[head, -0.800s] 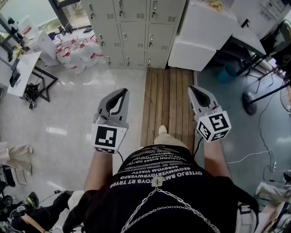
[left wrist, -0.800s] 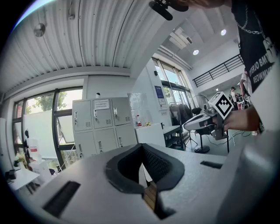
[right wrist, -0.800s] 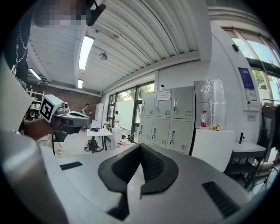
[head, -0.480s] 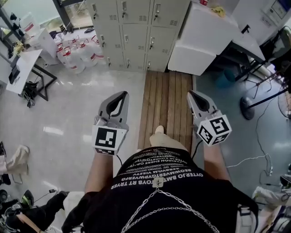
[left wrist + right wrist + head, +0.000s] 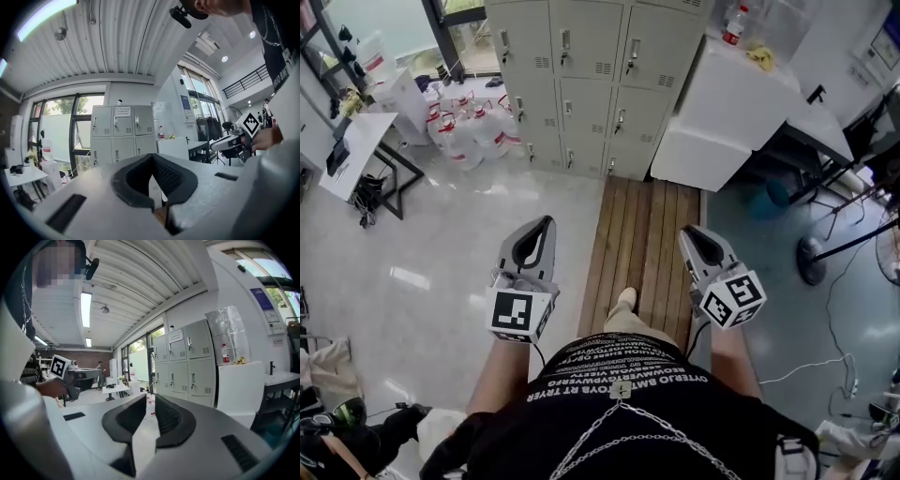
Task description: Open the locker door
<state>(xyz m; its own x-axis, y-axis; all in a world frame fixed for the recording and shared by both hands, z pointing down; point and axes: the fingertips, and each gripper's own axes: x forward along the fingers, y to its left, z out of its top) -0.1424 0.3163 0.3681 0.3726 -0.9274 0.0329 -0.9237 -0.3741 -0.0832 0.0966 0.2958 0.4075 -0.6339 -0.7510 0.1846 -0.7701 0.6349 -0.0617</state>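
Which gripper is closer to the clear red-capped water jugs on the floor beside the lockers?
Left. The left gripper is short of the clear red-capped water jugs and slightly to their right; the right gripper is much farther right.

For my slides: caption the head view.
Left gripper and right gripper, both empty, face closed grey metal lockers beyond a wooden plank walkway.
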